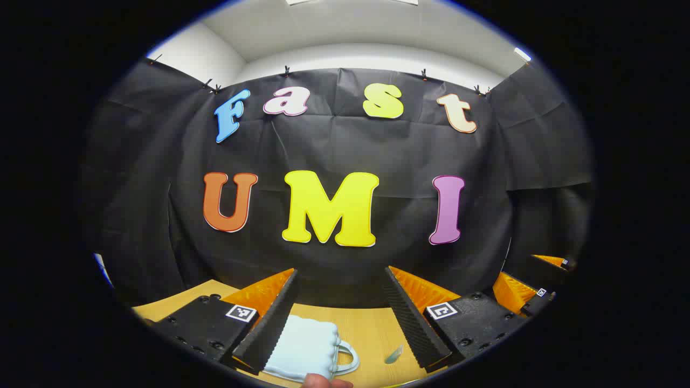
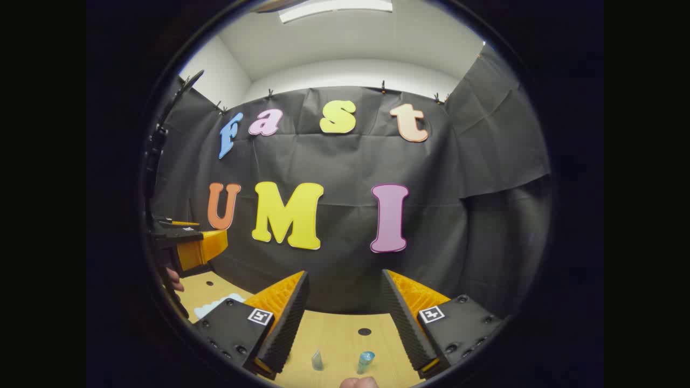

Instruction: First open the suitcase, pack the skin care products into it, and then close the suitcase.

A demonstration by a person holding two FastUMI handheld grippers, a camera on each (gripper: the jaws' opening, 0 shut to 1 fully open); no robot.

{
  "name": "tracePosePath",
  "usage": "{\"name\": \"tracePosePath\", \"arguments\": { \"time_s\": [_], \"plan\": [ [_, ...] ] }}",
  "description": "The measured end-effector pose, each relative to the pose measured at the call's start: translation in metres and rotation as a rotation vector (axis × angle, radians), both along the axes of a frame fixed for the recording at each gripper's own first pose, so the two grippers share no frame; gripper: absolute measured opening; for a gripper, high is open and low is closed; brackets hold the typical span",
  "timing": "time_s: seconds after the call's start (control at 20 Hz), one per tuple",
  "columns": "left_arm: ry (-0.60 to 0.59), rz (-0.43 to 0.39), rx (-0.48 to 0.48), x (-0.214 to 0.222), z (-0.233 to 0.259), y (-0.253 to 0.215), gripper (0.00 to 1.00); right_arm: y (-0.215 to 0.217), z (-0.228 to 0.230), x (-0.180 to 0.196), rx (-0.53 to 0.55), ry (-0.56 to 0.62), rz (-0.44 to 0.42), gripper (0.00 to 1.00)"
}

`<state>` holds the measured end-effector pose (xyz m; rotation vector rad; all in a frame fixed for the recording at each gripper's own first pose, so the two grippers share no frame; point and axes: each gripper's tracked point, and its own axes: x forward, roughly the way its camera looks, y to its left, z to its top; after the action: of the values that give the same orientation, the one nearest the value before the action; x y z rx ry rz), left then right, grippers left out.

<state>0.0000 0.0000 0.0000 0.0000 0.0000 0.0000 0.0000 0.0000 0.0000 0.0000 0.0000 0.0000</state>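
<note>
I judge opening not yet begun: the suitcase (image 1: 307, 350) lies closed between my left gripper (image 1: 339, 318) fingers, both grippers released; right gripper (image 2: 345, 323) hovers over two bottles (image 2: 365, 361).

Both views bright, evenly lit from overhead: long white ceiling light panel (image 2: 335, 9) glows w/ mild glare, top of right gripper view. Pale wooden tabletop (image 1: 372, 328) ahead of the left claw (image 1: 343, 315) shows only soft, faint shadows. Strong fisheye bend: black wall cloth curves, stretches toward the rim; edges go dark. Centre sharp. Small light-blue scalloped suitcase (image 1: 304, 350) just beyond left claw's fingertips reads slightly soft, washed out. Between right claw (image 2: 345, 318) fingers, tiny clear-blue bottles (image 2: 365, 361) blurry, low in frame.
</note>
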Motion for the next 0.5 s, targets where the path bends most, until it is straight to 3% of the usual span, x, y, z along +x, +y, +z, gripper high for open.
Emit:
{"name": "tracePosePath", "arguments": {
  "time_s": [0.2,0.5],
  "plan": [
    [0.023,0.007,-0.038,-0.002,-0.015,-0.003,0.98,-0.001,-0.009,-0.001,-0.004,0.018,0.001,0.79],
    [0.055,-0.004,-0.008,-0.006,-0.036,-0.005,0.98,-0.002,-0.017,-0.001,0.006,0.036,-0.002,0.79]
  ]
}}
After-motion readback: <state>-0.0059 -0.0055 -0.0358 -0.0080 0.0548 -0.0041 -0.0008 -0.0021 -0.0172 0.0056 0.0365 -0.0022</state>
